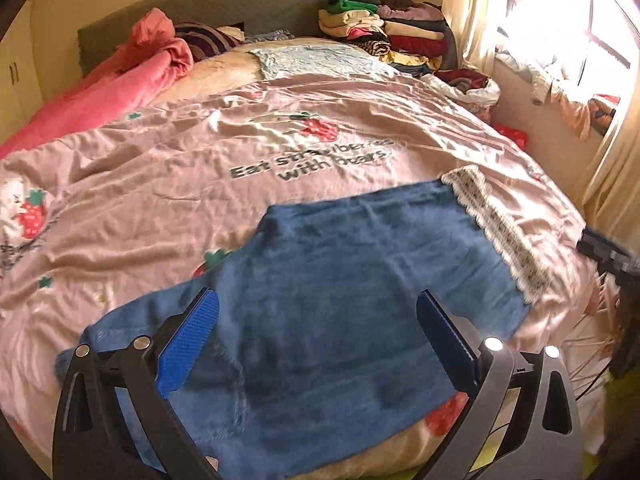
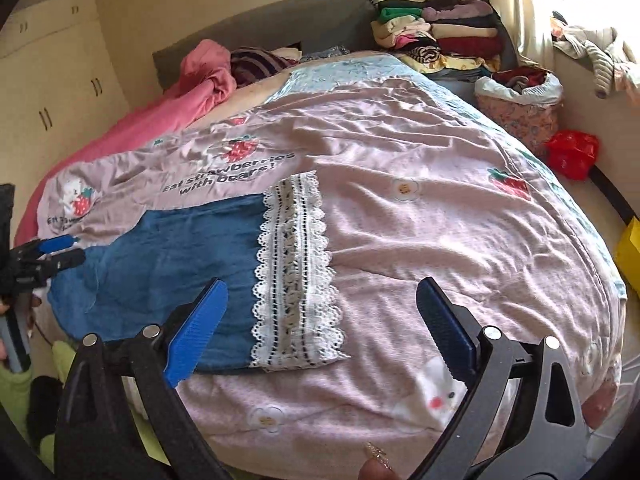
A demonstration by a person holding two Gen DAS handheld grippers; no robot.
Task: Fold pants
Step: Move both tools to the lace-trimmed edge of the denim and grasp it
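Blue-padded jaws of the left gripper (image 1: 318, 344) stand wide apart, hovering just above the blue pants (image 1: 340, 280), gripping nothing. Those pants lie flat on the pink strawberry-print bedspread (image 1: 160, 184) near the foot of the bed, their white lace hem (image 2: 296, 272) pointing right. Over that hem hangs the right gripper (image 2: 322, 330), its jaws likewise spread wide and empty. Folded clothes (image 2: 440, 36) are stacked by the headboard (image 2: 280, 20).

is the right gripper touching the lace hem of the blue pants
Apart. The right wrist view shows the right gripper open above the bed, its fingers clear of the lace hem on the blue pants.
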